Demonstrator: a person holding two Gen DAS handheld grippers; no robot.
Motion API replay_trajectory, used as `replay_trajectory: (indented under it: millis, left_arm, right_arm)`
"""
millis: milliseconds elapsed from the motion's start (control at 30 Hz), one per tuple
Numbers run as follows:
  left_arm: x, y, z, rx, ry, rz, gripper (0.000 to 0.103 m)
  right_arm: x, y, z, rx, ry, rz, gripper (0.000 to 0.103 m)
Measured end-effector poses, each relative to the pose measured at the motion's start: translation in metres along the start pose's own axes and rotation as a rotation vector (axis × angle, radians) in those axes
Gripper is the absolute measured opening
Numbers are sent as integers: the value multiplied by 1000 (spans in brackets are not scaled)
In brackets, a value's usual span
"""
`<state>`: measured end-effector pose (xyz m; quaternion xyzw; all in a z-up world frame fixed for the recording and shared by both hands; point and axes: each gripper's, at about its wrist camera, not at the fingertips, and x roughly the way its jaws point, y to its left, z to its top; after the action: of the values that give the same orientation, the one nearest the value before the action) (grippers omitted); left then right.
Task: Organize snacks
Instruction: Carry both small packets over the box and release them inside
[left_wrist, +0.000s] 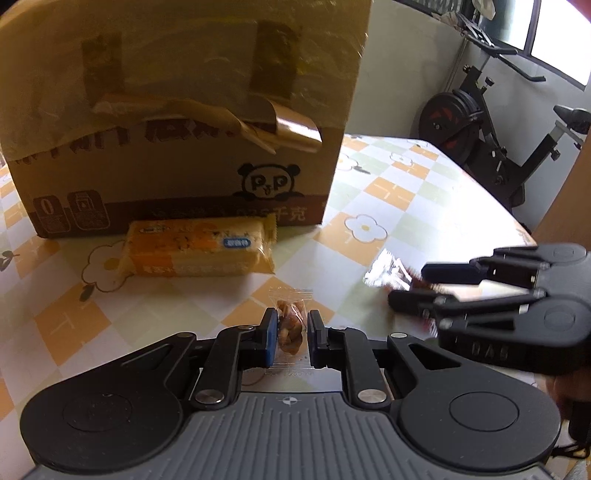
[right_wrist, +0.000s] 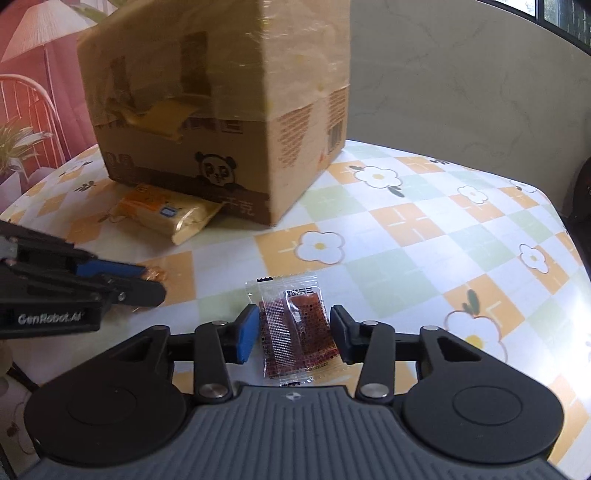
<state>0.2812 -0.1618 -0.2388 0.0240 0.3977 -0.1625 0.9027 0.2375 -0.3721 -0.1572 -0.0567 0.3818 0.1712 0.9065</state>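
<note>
A small clear packet of brown nuts (left_wrist: 290, 325) lies on the table between the fingers of my left gripper (left_wrist: 290, 321); the jaws stand narrowly apart on either side of it, with small gaps. A flat clear packet with dark red contents (right_wrist: 295, 332) lies between the fingers of my right gripper (right_wrist: 293, 321), which is open around it with gaps on both sides. A yellow-orange snack bar packet (left_wrist: 199, 249) lies against the foot of a tall cardboard box (left_wrist: 177, 122). The right gripper also shows in the left wrist view (left_wrist: 410, 286), the left one in the right wrist view (right_wrist: 147, 282).
The table carries a checked cloth (right_wrist: 424, 236) with white flowers. The cardboard box (right_wrist: 229, 110) stands at the back left, with loose tape hanging from its front. An exercise bike (left_wrist: 487, 122) stands beyond the table's far right edge. A wall lies behind.
</note>
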Motion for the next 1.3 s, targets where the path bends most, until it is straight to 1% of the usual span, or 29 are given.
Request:
replay_trajectory:
  millis: [200, 400, 600, 733, 1067, 1167, 1300]
  left_arm:
    - [-14, 13, 5, 6, -26, -2, 18]
    - [-36, 24, 9, 40, -78, -8, 18]
    - [-66, 37, 12, 56, -140, -15, 18]
    - [-88, 51, 20, 55, -190, -10, 18]
    - [-158, 95, 46, 61, -348, 25, 18]
    - [-172, 103, 59, 65, -384, 37, 18]
    - [-183, 104, 90, 77, -441, 61, 18]
  right_arm:
    - [-6, 14, 2, 16, -17, -18, 43]
    - [-23, 25, 11, 35, -66, -41, 43]
    - [-41, 41, 26, 25, -123, -52, 43]
    - [-55, 57, 43, -3, -174, -49, 43]
    - [-92, 91, 95, -79, -349, 3, 43]
    - [-98, 93, 112, -98, -395, 12, 43]
    - [-97, 90, 142, -118, -444, -1, 43]
